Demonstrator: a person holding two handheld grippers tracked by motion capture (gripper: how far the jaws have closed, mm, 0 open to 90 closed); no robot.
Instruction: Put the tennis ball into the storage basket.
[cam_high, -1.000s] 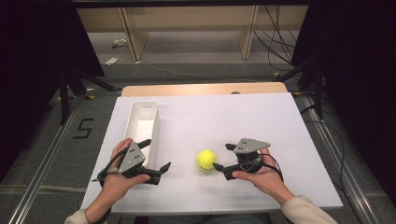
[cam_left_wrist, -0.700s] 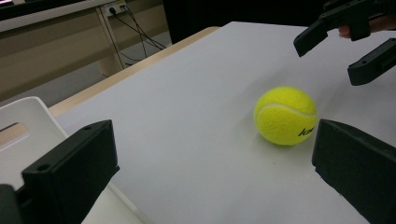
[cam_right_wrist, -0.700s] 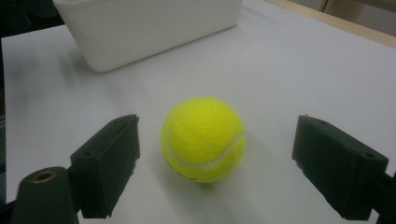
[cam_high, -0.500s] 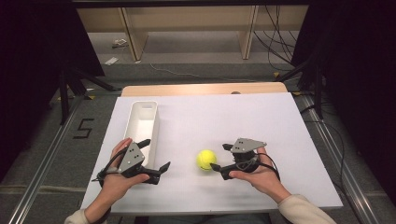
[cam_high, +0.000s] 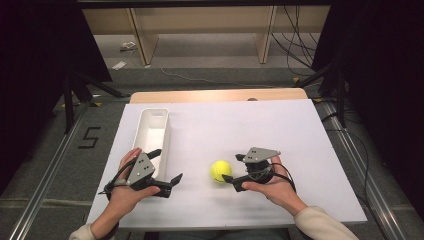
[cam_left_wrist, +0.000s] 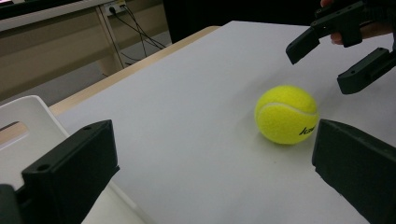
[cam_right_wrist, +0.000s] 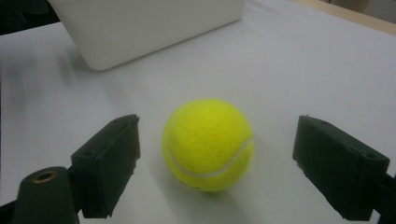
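With my right claw (cam_right_wrist: 212, 163) spread wide around the tennis ball (cam_right_wrist: 208, 143), I judge closing on it comes next.

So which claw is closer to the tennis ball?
The right claw: its jaws flank the tennis ball, while the left claw sits off by the white bin.
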